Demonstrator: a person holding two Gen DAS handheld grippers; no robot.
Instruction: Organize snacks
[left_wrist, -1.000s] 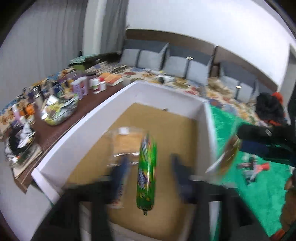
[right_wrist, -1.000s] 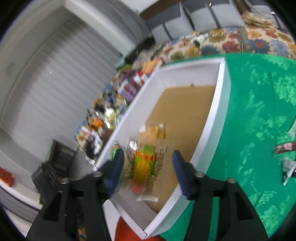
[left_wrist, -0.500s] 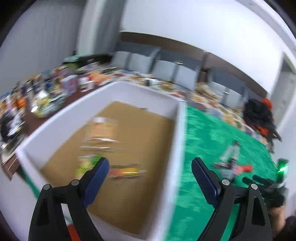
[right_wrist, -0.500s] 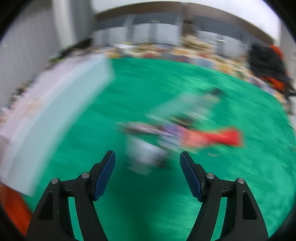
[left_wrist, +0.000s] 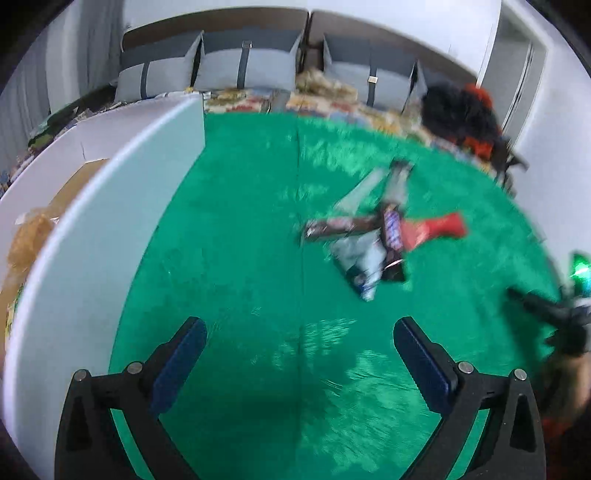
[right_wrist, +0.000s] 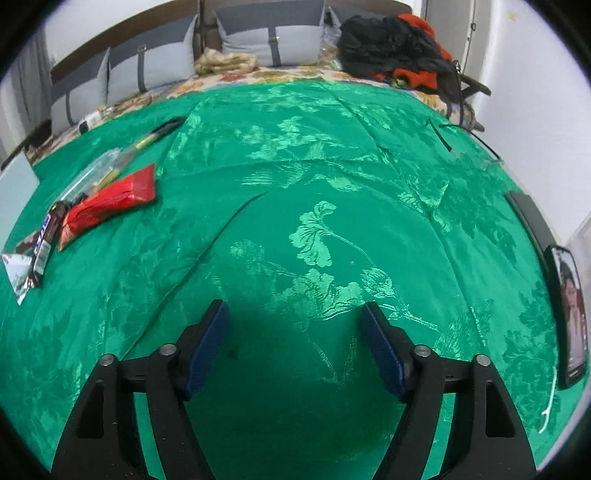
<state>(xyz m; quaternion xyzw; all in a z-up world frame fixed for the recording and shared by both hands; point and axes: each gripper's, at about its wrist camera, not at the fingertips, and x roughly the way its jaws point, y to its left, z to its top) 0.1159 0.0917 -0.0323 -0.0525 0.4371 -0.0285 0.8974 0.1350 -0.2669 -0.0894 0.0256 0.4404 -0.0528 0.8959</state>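
A green brocade cloth (right_wrist: 317, 206) covers the whole working surface, which looks like a bed with grey cushions (right_wrist: 266, 37) along its far edge, so the cloth gives the snacks one plain ground to lie on. At the left edge of the cloth stands a large white box (left_wrist: 92, 236) with a brown cardboard floor; it seems to be the place where the snacks are gathered, and a pale bag (left_wrist: 29, 236) already lies inside by its near wall.

The remaining snacks lie in one loose heap on the open cloth, well apart from the box: a red wrapper (right_wrist: 107, 205), a dark chocolate bar (left_wrist: 343, 225), a blue-lettered bar (left_wrist: 391, 230) crossing it, a silvery packet (left_wrist: 360, 258) beneath, and a clear sleeve (right_wrist: 92, 173) at the far side. Overlapped like this, they will probably need lifting one by one.

The left hand-held gripper (left_wrist: 297, 360) hangs above bare cloth near the box wall, fingers spread wide and empty, facing the heap. The right hand-held gripper (right_wrist: 295, 343) is likewise spread and empty, over the cloth's middle with the heap off to its left.
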